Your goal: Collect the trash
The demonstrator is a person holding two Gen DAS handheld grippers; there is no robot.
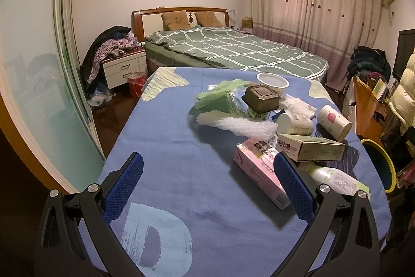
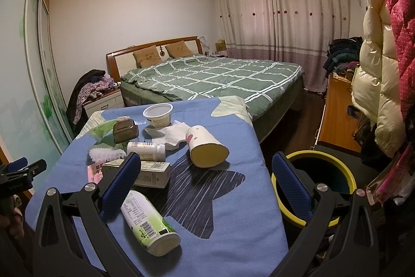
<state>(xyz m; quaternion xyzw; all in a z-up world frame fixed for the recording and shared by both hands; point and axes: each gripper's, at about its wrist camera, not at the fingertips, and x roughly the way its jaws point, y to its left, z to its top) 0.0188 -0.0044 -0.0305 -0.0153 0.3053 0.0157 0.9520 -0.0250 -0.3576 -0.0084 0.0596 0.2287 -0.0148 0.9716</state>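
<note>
Trash lies on a blue cloth-covered table (image 1: pixel 166 147): a pink carton (image 1: pixel 256 170), a green-and-white box (image 1: pixel 311 147), a green-labelled bottle (image 2: pixel 145 220), a tipped paper cup (image 2: pixel 205 147), a white pill bottle (image 2: pixel 146 148), a white bowl (image 2: pixel 158 114), a dark plastic tray (image 2: pixel 124 130), bubble wrap (image 1: pixel 233 123), a green bag (image 1: pixel 220 92) and tissue (image 2: pixel 171 134). My left gripper (image 1: pixel 207 186) is open over the near cloth, left of the pink carton. Open too, my right gripper (image 2: pixel 207 188) hovers over the table's right edge, with the bottle by its left finger. A yellow-rimmed bin (image 2: pixel 319 173) stands right of the table.
A bed with a green checked quilt (image 2: pixel 207 77) lies beyond the table. A nightstand piled with clothes (image 1: pixel 122 53) and a red bucket (image 1: pixel 136 82) sit at left. An orange desk (image 2: pixel 337 116) and hanging coats (image 2: pixel 378 69) crowd the right side. Glass wardrobe doors (image 1: pixel 39 82) line the left wall.
</note>
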